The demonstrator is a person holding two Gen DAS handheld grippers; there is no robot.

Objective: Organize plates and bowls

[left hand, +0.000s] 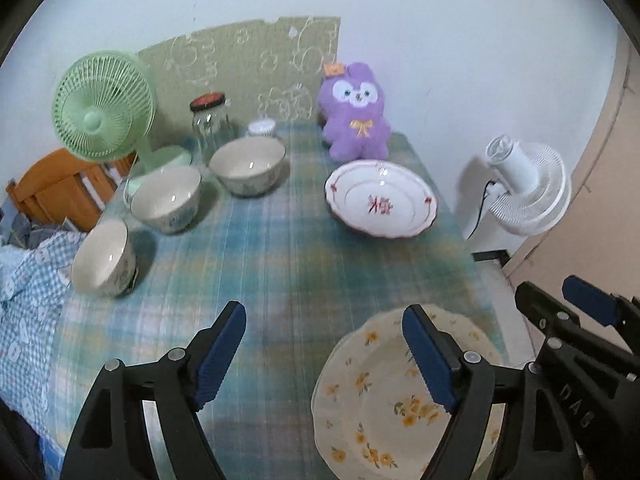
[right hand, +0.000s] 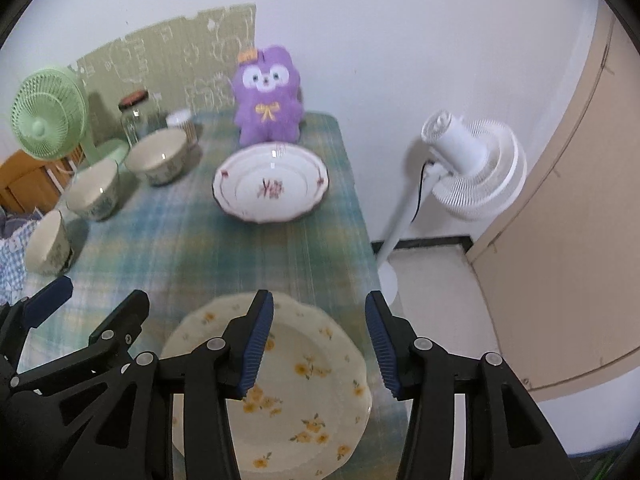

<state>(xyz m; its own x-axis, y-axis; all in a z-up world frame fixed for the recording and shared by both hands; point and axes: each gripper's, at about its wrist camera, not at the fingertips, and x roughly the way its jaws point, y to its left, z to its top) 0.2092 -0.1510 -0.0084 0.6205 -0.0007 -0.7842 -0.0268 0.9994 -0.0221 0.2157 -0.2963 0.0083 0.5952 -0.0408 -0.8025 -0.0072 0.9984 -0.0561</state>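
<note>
— Cream ceramic with yellow flowers: that is the yellow plate (left hand: 384,396), lying flat and face up at the near right corner of the table (left hand: 280,264). It is round with a scalloped rim, so it has no long axis to speak of.

— And the other plate?

— The red plate (left hand: 380,199) is white with a thin dark-red line round a wavy rim and a red motif in the middle. It sits flat toward the far right of the table, just in front of the purple plush (left hand: 356,114).

— The bowls?

— Three, all glazed off-white inside with a faint grey pattern outside. The far bowl (left hand: 248,165) and the middle bowl (left hand: 166,198) stand upright, mouths up. The near bowl (left hand: 105,258) is tipped, its mouth turned toward the left edge. They run in a diagonal line along the table's left side.

— What covers the table?

— A soft woven cloth in blue-green plaid.

— The grippers?

— Black plastic arms with ribbed blue pads. The left gripper (left hand: 324,350) hangs above the table with its jaws spread wide and nothing between them; its right finger overlaps the yellow plate in the left wrist view. The right gripper (right hand: 320,344) hovers over the same plate, jaws apart, pinching nothing.

— Anything else back there?

— A green fan (left hand: 104,106), a glass jar (left hand: 211,120) with a red lid, and a white fan (left hand: 524,192) on the floor beside the table.
</note>
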